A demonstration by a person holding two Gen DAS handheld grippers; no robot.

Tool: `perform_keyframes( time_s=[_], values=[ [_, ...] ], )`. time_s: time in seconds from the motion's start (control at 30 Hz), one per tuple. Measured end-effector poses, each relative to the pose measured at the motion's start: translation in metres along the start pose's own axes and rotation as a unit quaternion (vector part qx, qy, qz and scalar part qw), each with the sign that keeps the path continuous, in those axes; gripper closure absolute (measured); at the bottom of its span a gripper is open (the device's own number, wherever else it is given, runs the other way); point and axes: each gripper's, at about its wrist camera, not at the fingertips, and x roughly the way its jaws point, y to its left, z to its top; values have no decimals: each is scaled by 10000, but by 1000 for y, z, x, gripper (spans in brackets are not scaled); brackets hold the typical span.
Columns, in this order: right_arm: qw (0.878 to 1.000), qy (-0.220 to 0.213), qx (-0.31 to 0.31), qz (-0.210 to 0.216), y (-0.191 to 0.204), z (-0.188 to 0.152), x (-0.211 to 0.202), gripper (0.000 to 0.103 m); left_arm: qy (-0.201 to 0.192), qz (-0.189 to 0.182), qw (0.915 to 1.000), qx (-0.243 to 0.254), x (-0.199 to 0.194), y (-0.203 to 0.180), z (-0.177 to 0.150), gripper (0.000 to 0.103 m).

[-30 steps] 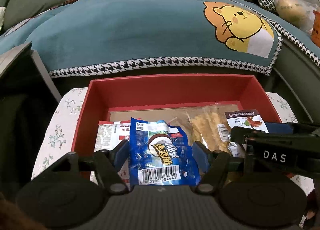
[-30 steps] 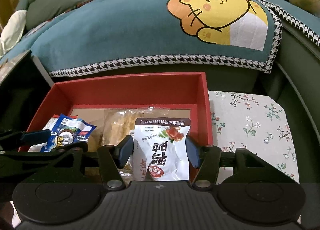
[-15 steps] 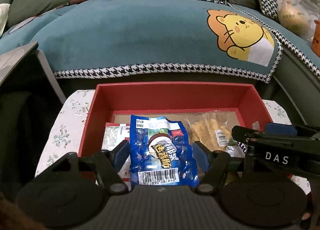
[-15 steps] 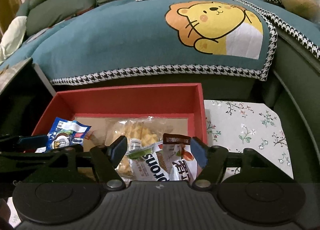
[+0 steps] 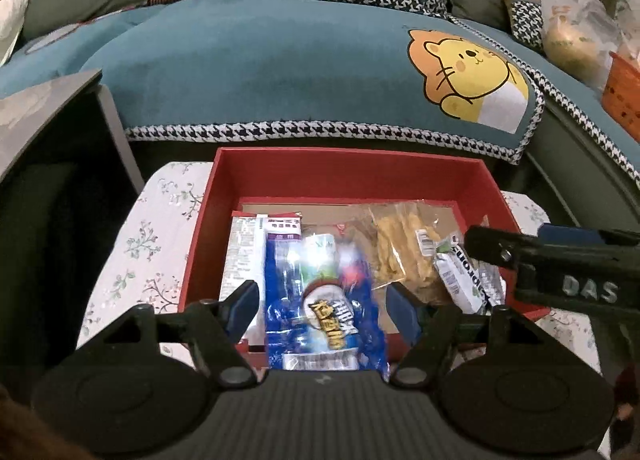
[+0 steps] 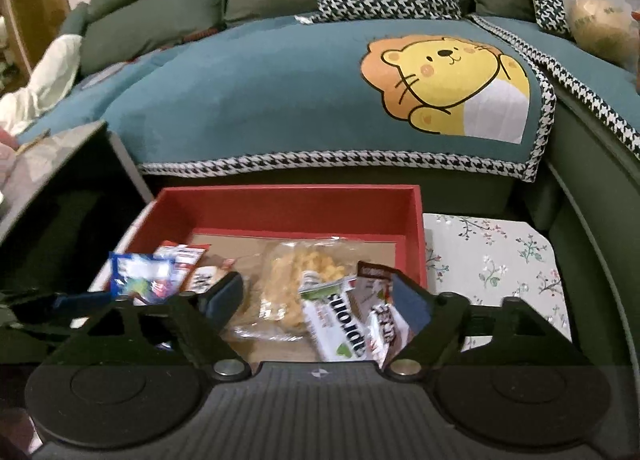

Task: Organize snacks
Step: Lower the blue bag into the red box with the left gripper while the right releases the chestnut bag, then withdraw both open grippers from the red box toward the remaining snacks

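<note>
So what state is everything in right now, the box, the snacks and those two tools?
Red box: open, no lid, partly filled.
Blue packet: upright between the left tool's fingers, blurred; grip unclear.
Right tool: open, jaws have just been opening, gripping nothing.
White packets: lying tilted in the box, between the right tool's jaws.
Clear bag of yellow snacks: lying in the box.
</note>
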Motion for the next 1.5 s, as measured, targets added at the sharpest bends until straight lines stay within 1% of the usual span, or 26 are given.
perform_keyframes(
  time_s=[0.07,0.13,0.17,0.23,0.27,0.37,0.43,0.5,0.6,0.67,0.77,0.83,0.97,1.03,1.13,1.27,1.33,1.37,1.43,1.5],
  values=[
    [10000,-24,15,-75,1,-3,-2,17,86,-66,9999,41,11,-3,3,2],
    [9999,-3,140,-35,-4,-4,-3,17,-53,-28,9999,96,24,-7,0,2],
    [9999,48,164,20,-6,-4,-2,17,15,-9,9999,132,32,-9,0,2],
    [9999,-27,123,-38,-10,-5,-3,17,-78,107,9993,364,45,-15,3,3],
    [9999,-41,102,-74,-12,-5,-1,17,-82,127,9991,384,50,-16,6,3],
    [9998,10,201,-55,-21,-2,8,17,-77,-20,9999,134,57,-13,19,3],
    [9998,45,205,-40,-22,1,12,17,-143,-85,9998,115,53,-14,23,3],
    [9997,47,224,-33,-22,1,12,17,-243,21,9997,94,45,-13,25,3],
    [9998,50,189,-3,-19,-1,5,17,-262,-137,9996,-13,27,-10,24,2],
    [9999,38,108,-50,-17,-4,-4,17,-314,-169,9994,0,12,-11,19,2],
    [9999,46,74,-106,-22,-12,-21,16,-307,-378,9985,242,-8,-18,6,2],
    [9996,73,134,-218,-30,-20,-34,16,-277,-522,9974,414,-14,-25,-3,1],
    [9983,242,259,-456,-50,-39,-48,16,25,-957,9910,939,-12,-46,-25,1],
    [9976,379,295,-507,-57,-52,-51,16,271,-1316,9848,1097,-4,-53,-34,1],
    [9961,554,361,-578,-66,-61,-50,16,536,-1620,9768,1293,11,-65,-40,1],
    [9956,617,488,-518,-75,-65,-48,16,788,-1686,9707,1521,33,-77,-46,1],
    [9954,642,519,-482,-77,-65,-47,16,867,-1564,9707,1607,44,-79,-49,0],
    [9954,653,530,-451,-77,-65,-47,16,858,-1511,9715,1612,47,-78,-50,0],
    [9954,670,568,-371,-78,-65,-46,16,926,-1589,9719,1467,47,-71,-52,0],
    [9953,684,607,-304,-79,-65,-46,16,1085,-1732,9692,1376,43,-68,-56,0]
  ],
)
